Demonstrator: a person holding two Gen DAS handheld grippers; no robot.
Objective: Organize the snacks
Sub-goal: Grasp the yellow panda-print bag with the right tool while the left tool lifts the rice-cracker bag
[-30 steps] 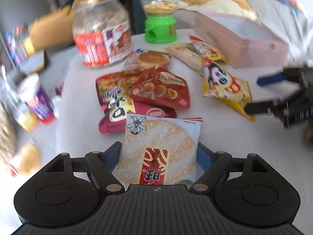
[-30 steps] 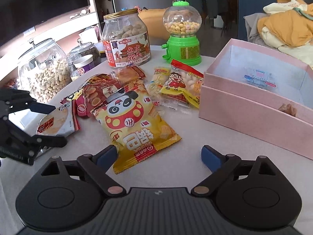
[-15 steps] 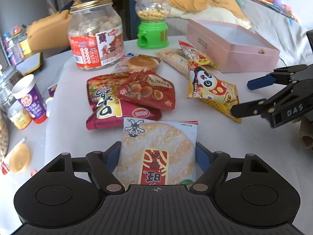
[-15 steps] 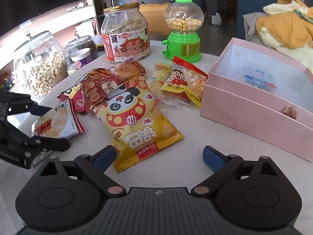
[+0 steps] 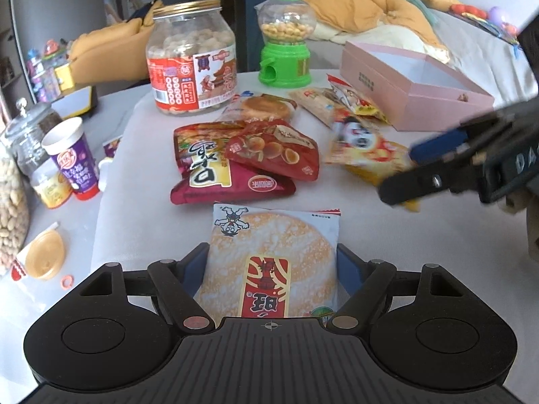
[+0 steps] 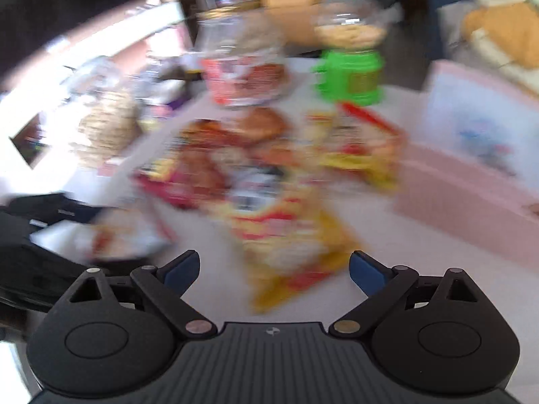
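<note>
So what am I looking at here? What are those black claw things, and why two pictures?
Each black claw is a hand-held gripper; a person carries one in each hand, and a camera on each looks along its fingers. One picture is from the left gripper, whose fingers flank a rice cracker pack on the table; whether they are pinching it I cannot tell. The other, blurred by motion, is from the right gripper, open above a yellow bag. Also there: red snack bags, a peanut jar, a green dispenser and an open pink box.
</note>
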